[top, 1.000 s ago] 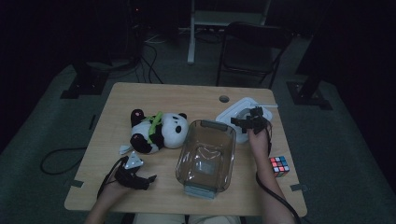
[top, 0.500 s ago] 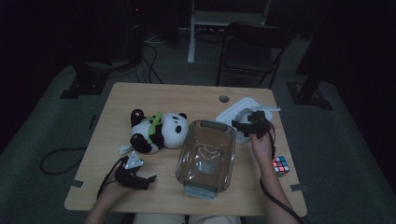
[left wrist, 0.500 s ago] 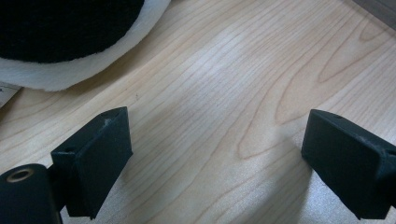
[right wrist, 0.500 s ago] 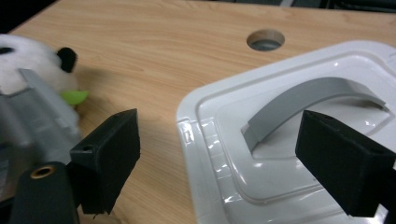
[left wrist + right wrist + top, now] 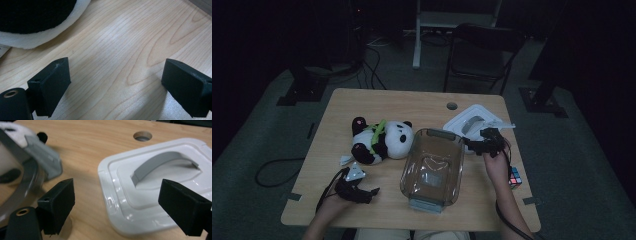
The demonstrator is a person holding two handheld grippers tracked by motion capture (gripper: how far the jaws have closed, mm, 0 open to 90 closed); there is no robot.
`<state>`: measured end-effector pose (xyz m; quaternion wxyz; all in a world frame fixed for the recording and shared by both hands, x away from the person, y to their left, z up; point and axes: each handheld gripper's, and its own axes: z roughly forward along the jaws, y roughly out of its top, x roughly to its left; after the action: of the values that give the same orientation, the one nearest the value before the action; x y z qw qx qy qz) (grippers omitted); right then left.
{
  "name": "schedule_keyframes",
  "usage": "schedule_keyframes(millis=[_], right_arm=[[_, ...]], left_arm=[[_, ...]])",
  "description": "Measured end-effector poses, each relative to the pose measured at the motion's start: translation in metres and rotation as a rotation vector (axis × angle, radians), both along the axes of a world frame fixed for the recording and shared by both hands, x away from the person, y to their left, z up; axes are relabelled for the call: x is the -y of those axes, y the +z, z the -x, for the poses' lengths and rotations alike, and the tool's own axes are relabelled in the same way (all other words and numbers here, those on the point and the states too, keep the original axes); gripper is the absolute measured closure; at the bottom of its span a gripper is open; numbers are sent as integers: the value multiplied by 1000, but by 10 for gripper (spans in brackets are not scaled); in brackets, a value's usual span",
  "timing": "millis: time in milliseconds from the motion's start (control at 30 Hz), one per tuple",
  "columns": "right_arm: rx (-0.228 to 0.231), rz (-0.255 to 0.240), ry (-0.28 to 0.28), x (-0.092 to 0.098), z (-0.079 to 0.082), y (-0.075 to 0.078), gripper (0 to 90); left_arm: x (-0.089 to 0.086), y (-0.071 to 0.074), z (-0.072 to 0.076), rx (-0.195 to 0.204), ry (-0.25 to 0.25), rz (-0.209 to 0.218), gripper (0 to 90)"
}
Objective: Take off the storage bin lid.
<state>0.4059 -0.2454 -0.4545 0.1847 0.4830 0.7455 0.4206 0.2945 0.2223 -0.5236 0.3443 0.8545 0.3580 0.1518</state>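
Note:
A clear plastic bin (image 5: 432, 167) with grey end latches stands at the middle of the wooden table (image 5: 402, 102). Its white lid (image 5: 472, 125) with a grey arched handle (image 5: 160, 163) lies flat at the back right. My right gripper (image 5: 474, 145) hovers open just in front of the lid (image 5: 140, 195), between it and the bin's rim (image 5: 22, 185), with nothing between its jaws. A plush panda (image 5: 379, 142) lies left of the bin. My left gripper (image 5: 367, 192) rests open near the front left edge, over bare wood, the panda's (image 5: 32, 22) side just beyond it.
A colour puzzle cube (image 5: 514, 177) lies at the right edge beside the person's right forearm. A round cable hole (image 5: 452, 106) is in the tabletop behind the lid. A paper tag (image 5: 346, 160) sticks out from under the panda. A dark chair (image 5: 482, 55) stands beyond the table.
The right gripper has drifted a little to the left and toward the near corner of the lid. The left gripper has stayed where it was.

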Motion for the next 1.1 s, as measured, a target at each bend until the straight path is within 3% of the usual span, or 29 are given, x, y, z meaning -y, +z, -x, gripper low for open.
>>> schedule_keyframes(millis=[600, 833, 967, 1100], right_arm=[[-18, -3, 95, 0, 52, -30, 137], [3, -20, 130, 0, 71, -35, 137], [11, 18, 184, -5, 82, -41, 137], [5, 14, 216, -7, 91, -48, 137]], left_arm=[[0, 0, 0, -1, 24, -1, 93], [1, 0, 1, 0, 26, 1, 94], [1, 0, 2, -1, 33, 1, 93], [1, 0, 3, 0, 34, 3, 93]])
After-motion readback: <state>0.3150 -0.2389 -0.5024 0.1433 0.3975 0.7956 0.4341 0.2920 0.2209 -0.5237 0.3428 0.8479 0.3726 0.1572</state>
